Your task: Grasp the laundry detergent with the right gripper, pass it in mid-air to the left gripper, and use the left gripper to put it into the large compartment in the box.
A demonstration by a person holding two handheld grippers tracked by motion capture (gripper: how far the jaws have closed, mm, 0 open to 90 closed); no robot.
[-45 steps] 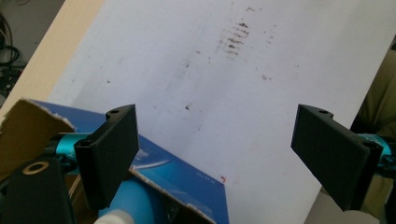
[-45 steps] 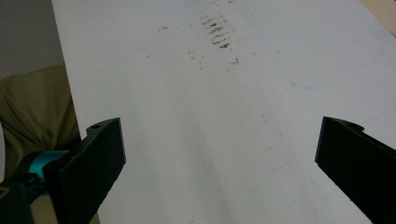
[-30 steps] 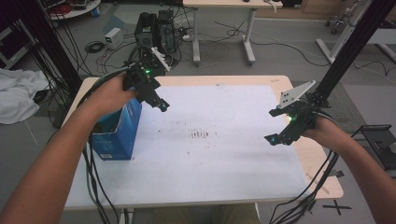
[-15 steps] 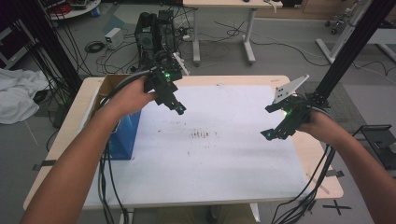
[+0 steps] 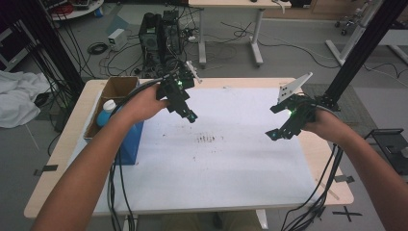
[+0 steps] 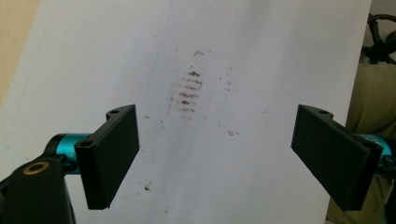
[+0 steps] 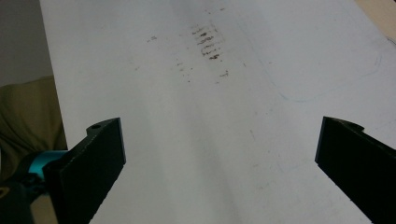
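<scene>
Above the back left of the white sheet (image 5: 216, 168), my left gripper (image 5: 188, 113) is held open in a hand, jaws pointing toward the table's middle. In the left gripper view the left gripper (image 6: 217, 158) has its jaws wide apart, nothing between them, over a patch of dark smudges (image 6: 189, 91). My right gripper (image 5: 275, 133) hovers over the sheet's right side, tilted down and left. In the right gripper view the right gripper (image 7: 219, 163) is also open and empty, with the smudges (image 7: 208, 42) farther ahead.
A blue box (image 5: 127, 139) with an open cardboard top stands at the table's left edge, a white-capped bottle (image 5: 106, 113) inside it. Cables trail off the front edge. The wooden table (image 5: 327, 159) shows bare around the sheet. A black pole (image 5: 358, 53) rises at the back right.
My left gripper has moved right, away from the blue box and out over the sheet. My right gripper has drifted slightly left. Both stay open.
</scene>
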